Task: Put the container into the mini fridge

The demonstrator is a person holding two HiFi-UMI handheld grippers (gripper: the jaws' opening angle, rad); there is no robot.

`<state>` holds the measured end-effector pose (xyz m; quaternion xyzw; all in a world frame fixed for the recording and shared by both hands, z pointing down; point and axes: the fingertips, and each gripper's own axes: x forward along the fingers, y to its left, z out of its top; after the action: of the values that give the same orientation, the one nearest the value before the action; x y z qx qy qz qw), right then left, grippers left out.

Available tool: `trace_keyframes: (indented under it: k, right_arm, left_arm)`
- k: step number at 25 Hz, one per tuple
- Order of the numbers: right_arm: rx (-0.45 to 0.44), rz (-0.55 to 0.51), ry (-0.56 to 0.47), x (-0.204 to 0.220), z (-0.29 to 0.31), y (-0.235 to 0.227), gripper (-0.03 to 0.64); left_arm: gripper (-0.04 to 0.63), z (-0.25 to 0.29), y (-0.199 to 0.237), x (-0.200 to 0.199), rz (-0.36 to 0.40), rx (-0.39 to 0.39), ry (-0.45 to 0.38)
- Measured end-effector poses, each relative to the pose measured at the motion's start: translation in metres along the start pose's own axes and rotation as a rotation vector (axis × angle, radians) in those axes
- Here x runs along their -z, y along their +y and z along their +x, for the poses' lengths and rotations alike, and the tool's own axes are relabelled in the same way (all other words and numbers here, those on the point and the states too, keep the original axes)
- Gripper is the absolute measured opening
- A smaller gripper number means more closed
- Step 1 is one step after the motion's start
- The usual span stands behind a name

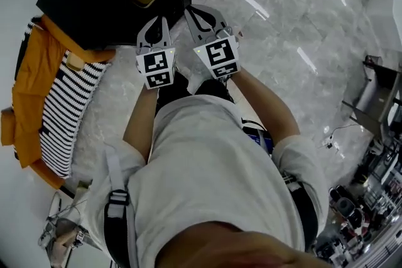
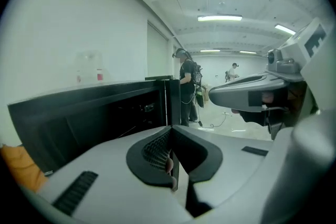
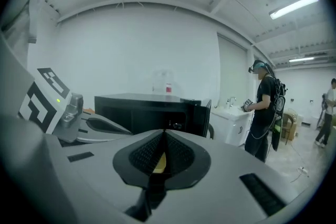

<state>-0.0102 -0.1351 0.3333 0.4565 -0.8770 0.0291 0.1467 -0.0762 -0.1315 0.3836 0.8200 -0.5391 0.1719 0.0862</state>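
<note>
Facing black mini fridge: left gripper, right gripper held side by side, jaws shut on nothing, likely idle between steps. Red-labelled clear container apparently on fridge top, so seemingly not yet stowed inside.

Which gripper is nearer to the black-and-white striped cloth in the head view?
Left. The left gripper sits just right of the striped cloth, with a strip of floor between them. The right gripper is farther right, beyond the left one.
</note>
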Motion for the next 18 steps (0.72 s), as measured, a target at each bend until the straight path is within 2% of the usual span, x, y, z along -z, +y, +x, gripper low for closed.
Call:
trace_keyframes:
  k: [4, 8, 12, 18]
  right_arm:
    - [-0.046, -0.074, -0.029, -0.005, -0.030, -0.003, 0.038]
    - [-0.087, -0.017, -0.092, -0.020, -0.064, -0.005, 0.038]
    - [-0.123, 0.028, -0.135, -0.018, -0.097, -0.012, 0.037]
    - [-0.191, 0.011, -0.168, -0.019, -0.138, -0.015, 0.037]
  left_arm:
    - [0.012, -0.027, -0.022, -0.012, -0.044, -0.081, -0.038]
    - [0.012, -0.061, -0.049, -0.031, -0.063, -0.155, -0.076]
    - [0.012, -0.083, -0.084, -0.040, -0.090, -0.207, -0.123]
    - [0.012, -0.108, -0.125, -0.048, -0.080, -0.267, -0.141]
